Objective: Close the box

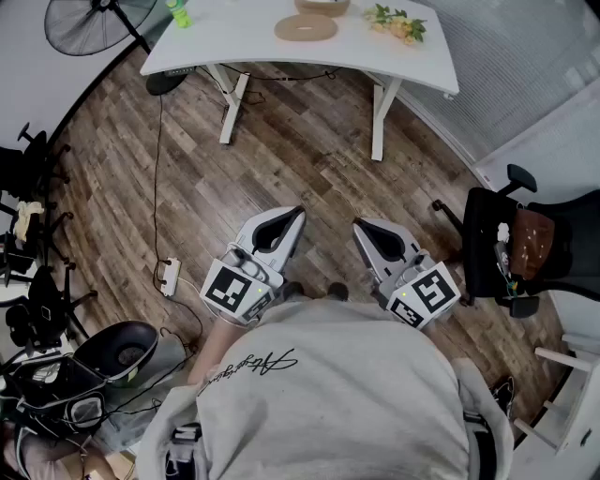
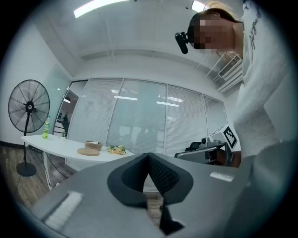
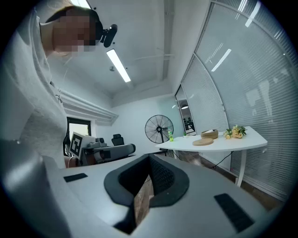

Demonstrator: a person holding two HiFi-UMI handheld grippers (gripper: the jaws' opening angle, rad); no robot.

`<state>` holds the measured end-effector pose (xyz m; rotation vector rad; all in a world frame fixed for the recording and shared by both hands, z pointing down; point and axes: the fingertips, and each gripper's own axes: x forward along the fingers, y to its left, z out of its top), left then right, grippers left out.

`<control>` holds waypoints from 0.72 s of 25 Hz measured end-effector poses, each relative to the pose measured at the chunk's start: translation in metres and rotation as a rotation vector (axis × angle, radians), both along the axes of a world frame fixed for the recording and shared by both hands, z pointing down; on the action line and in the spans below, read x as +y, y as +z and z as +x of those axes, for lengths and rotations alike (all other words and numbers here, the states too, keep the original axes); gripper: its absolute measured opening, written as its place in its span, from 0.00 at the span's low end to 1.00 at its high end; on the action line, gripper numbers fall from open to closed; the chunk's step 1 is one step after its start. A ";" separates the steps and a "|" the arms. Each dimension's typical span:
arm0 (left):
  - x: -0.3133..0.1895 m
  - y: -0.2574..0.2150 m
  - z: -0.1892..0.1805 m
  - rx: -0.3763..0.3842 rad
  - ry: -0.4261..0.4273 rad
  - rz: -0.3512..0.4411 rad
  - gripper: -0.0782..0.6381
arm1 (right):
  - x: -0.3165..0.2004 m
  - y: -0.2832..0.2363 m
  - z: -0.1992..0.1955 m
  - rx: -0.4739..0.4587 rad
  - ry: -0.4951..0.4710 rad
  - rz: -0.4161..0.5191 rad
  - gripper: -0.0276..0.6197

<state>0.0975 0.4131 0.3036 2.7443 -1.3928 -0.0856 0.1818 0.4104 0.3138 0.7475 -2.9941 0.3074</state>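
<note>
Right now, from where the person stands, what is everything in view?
table: one, white, at the far end of the wood floor
box: one, tan, round, at the table's far edge
lid: one, tan, flat and round, on the table beside the box
flowers: one bunch, yellow and green, on the table right of the lid
bottle: one, green, on the table's left end
fan: one, black, left of the table
office chair: one, black, at the right
power strip: one, white, on the floor at the left
sweatshirt: one, grey, on the person
left gripper: one, grey, shut, empty
right gripper: one, grey, shut, empty
</note>
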 end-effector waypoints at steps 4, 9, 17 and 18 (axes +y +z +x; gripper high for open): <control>0.005 0.000 -0.001 -0.010 0.013 -0.002 0.11 | 0.003 -0.002 -0.002 0.000 0.006 -0.003 0.05; 0.002 -0.001 -0.005 -0.007 0.012 -0.003 0.11 | 0.001 0.001 -0.004 0.008 0.009 -0.010 0.05; 0.005 -0.003 -0.004 -0.009 0.029 0.002 0.11 | 0.004 -0.001 -0.008 0.030 0.022 0.020 0.05; 0.006 -0.003 -0.004 -0.003 0.035 0.002 0.11 | 0.005 0.000 -0.008 0.034 0.025 0.019 0.05</control>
